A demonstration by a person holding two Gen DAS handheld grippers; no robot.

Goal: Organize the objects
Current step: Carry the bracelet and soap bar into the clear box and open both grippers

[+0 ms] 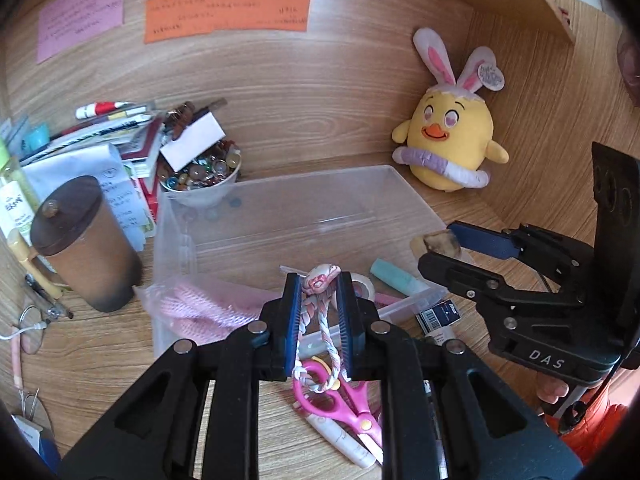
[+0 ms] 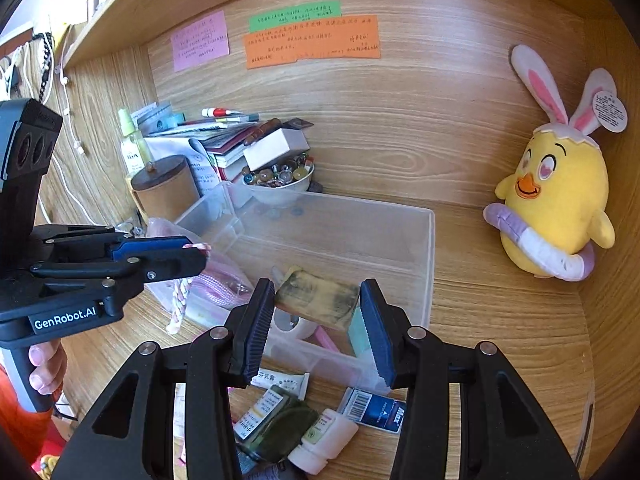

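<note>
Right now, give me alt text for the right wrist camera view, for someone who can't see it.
The right gripper clamps a smudged yellowish block above a clear plastic bin on a wooden desk. At left, the left gripper holds a braided pink-and-white cord; a yellow chick plush sits at right.

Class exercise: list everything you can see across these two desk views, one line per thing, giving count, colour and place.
Storage box: one, clear, desk centre.
Plush chick: one, yellow, right corner.
Paper notes: three, pink, green, orange, back wall.
Bead bowl: one, white, behind box.
Lidded cup: one, brown, left.
Scissors: one, pink, front desk.
Braided cord: one, pink-white, in left claw.
Stained block: one, yellowish, in right claw.
</note>
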